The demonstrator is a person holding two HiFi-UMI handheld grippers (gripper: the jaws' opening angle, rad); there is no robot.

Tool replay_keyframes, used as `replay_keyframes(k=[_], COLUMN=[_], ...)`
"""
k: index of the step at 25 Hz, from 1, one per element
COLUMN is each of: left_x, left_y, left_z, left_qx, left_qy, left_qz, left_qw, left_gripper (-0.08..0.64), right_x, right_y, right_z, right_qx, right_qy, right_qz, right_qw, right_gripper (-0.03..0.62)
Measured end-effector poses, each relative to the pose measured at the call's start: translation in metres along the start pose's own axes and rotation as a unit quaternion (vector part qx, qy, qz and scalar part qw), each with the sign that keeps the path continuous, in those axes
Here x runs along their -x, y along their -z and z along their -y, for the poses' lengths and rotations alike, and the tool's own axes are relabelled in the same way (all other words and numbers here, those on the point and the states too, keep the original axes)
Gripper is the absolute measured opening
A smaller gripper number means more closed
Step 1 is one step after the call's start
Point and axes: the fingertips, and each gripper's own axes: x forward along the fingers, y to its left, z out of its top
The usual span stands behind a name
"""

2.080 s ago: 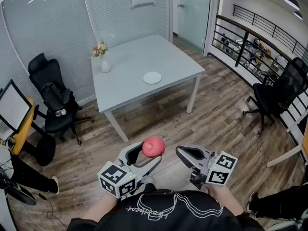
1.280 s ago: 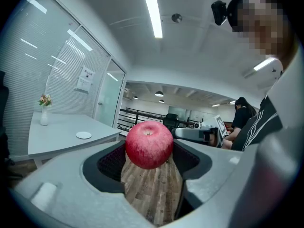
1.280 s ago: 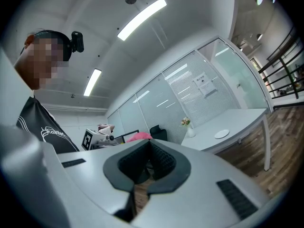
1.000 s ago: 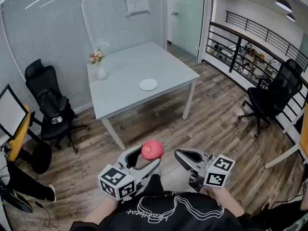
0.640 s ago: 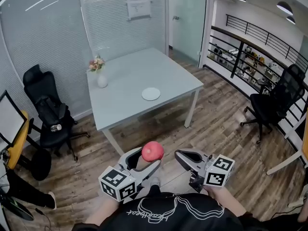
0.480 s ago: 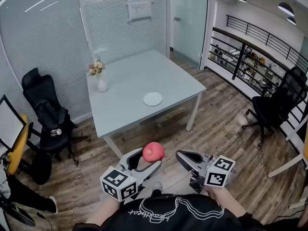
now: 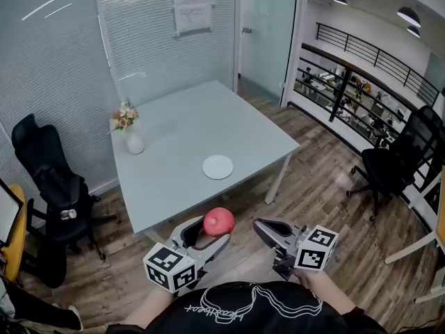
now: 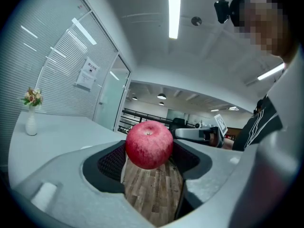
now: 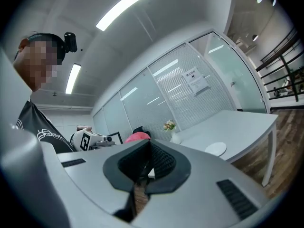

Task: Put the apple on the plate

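A red apple (image 7: 218,221) sits between the jaws of my left gripper (image 7: 208,229), which is shut on it low in the head view. In the left gripper view the apple (image 8: 148,144) fills the middle, stem end up, pinched by the dark pads. My right gripper (image 7: 262,227) is beside it to the right, jaws together and holding nothing. A small white plate (image 7: 217,166) lies on the grey table (image 7: 174,134), ahead of both grippers and near the table's front edge. In the right gripper view the plate (image 9: 217,148) shows at the right, the apple (image 9: 137,137) just behind the pads.
A white vase with flowers (image 7: 130,132) stands at the table's left side. Black office chairs stand to the left (image 7: 45,179) and to the right (image 7: 389,162). A black railing (image 7: 361,89) runs at the back right. Glass walls close the room behind the table.
The table and plate have drawn nearer and lower in the head view; the table's front edge now lies just ahead of the grippers. Both grippers keep their pose, apple still held.
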Motion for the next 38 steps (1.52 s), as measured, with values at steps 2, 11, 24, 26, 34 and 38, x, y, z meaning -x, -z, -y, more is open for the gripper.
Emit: replay_keyframes(k=[2, 11, 24, 26, 34, 38], left_x=[-0.011, -0.046, -0.121, -0.133, -0.182, -0.204], left_y=[-0.004, 0.010, 0.014, 0.012, 0.015, 0.019], left_z=[-0.020, -0.094, -0.157, -0.171, -0.221, -0.238], left_qx=[-0.005, 0.017, 0.018, 0.023, 0.047, 0.044], left_qy=[0.005, -0.011, -0.044, -0.055, -0.084, -0.093], left_qz=[0.000, -0.017, -0.051, -0.056, -0.069, -0.080], left_qw=[1.0000, 0.9997, 0.9976, 0.9967, 0.9929, 0.9915], left_gripper=[0.316, 0.316, 0.316, 0.316, 0.316, 0.316], right_x=[-0.017, -0.058, -0.097, -0.109, -0.139, -0.148], right_y=[-0.005, 0.007, -0.007, -0.014, -0.027, -0.028], right_z=[0.017, 0.067, 0.171, 0.188, 0.250, 0.275], right_qx=[0.000, 0.013, -0.038, -0.044, -0.064, -0.075], right_qy=[0.005, 0.013, -0.003, -0.011, -0.033, -0.036], right_qz=[0.003, -0.022, -0.034, -0.040, -0.065, -0.078], right_qw=[1.000, 1.000, 0.999, 0.998, 0.995, 0.993], right_gripper=[0.009, 0.009, 0.009, 0.009, 0.009, 0.009])
